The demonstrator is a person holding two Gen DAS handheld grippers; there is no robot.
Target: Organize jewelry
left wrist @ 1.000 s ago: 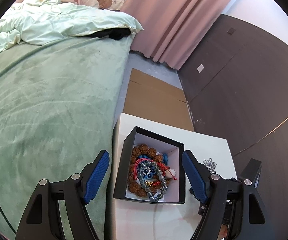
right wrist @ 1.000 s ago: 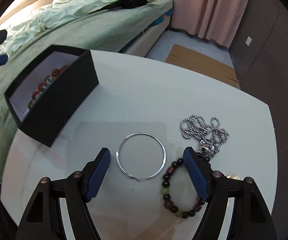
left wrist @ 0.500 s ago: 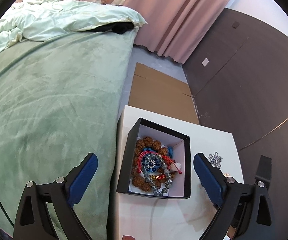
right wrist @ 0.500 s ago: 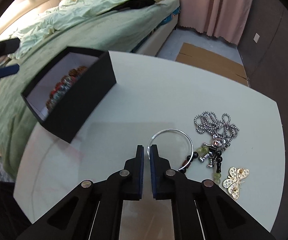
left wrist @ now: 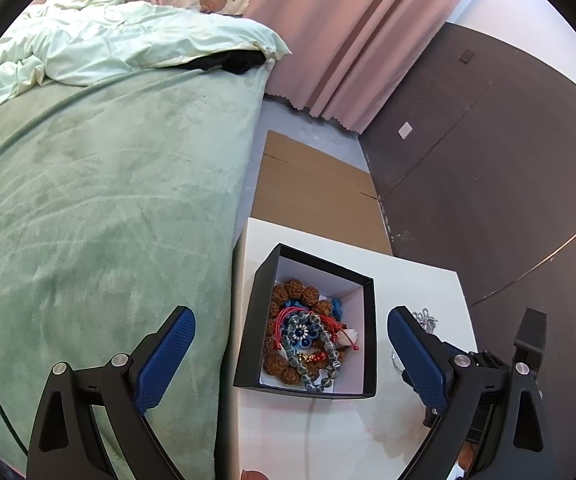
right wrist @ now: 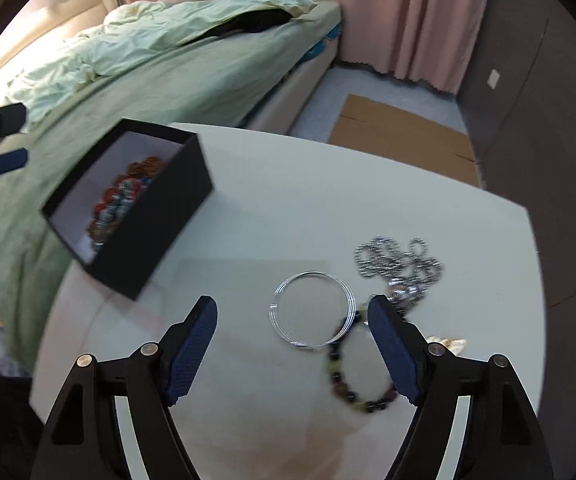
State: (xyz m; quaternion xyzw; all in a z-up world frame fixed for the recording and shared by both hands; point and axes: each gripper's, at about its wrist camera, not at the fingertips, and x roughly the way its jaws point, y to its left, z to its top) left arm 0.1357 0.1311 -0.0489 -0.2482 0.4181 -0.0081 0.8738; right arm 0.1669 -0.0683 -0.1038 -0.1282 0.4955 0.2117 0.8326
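Note:
A black box (left wrist: 252,344) with a white inside holds several bead bracelets (left wrist: 303,336) on the white table (left wrist: 327,440). My left gripper (left wrist: 291,356) is open and empty, hovering above the box. In the right wrist view the box (right wrist: 156,220) stands at the table's left. A silver bangle (right wrist: 312,310), a dark bead bracelet (right wrist: 351,380) and a silver ball chain (right wrist: 399,260) lie on the table (right wrist: 307,200). My right gripper (right wrist: 293,348) is open and empty, just above the bangle.
A green bed (left wrist: 88,200) borders the table's left side. Flat cardboard (left wrist: 311,188) lies on the floor beyond the table, with pink curtains (left wrist: 347,40) and a dark wall (left wrist: 487,160) behind. A gold butterfly brooch (right wrist: 447,345) peeks out beside my right finger.
My right gripper was open, shut half a second ago, and is open again; it shifted left, leaving the bangle on the table. My left gripper rose and backed off slightly.

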